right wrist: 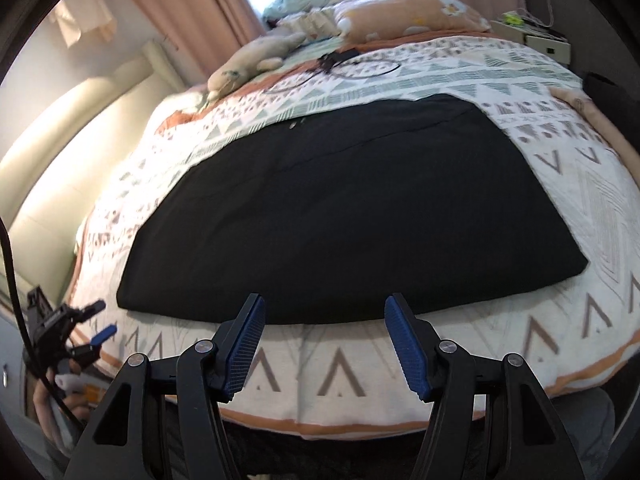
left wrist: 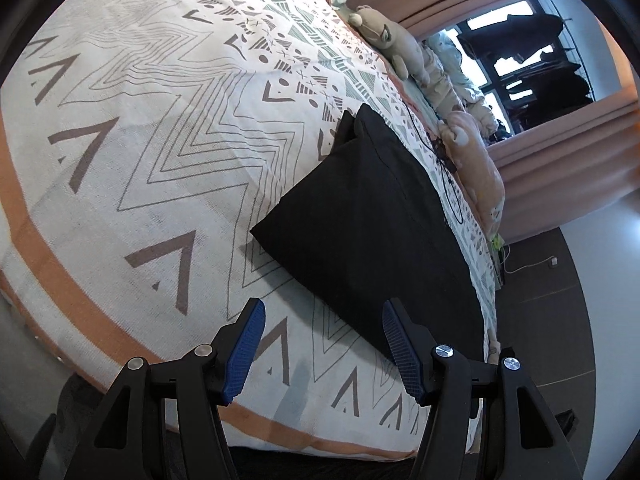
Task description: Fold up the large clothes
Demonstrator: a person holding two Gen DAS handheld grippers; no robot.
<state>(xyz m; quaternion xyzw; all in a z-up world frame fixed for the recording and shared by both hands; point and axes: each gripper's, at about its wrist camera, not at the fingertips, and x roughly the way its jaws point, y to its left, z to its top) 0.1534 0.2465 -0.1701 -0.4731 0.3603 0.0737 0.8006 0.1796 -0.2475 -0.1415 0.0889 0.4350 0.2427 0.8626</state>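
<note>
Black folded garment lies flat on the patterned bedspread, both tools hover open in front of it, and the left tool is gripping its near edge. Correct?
Not quite. The left tool grips nothing: in the left wrist view its fingers stand apart, off the garment. The rest holds: the garment lies flat on the bedspread and the right tool is open.

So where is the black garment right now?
The black garment lies folded flat on the patterned bedspread, filling the middle of the right wrist view just beyond the open right claw, near the bed's foot edge.
</note>
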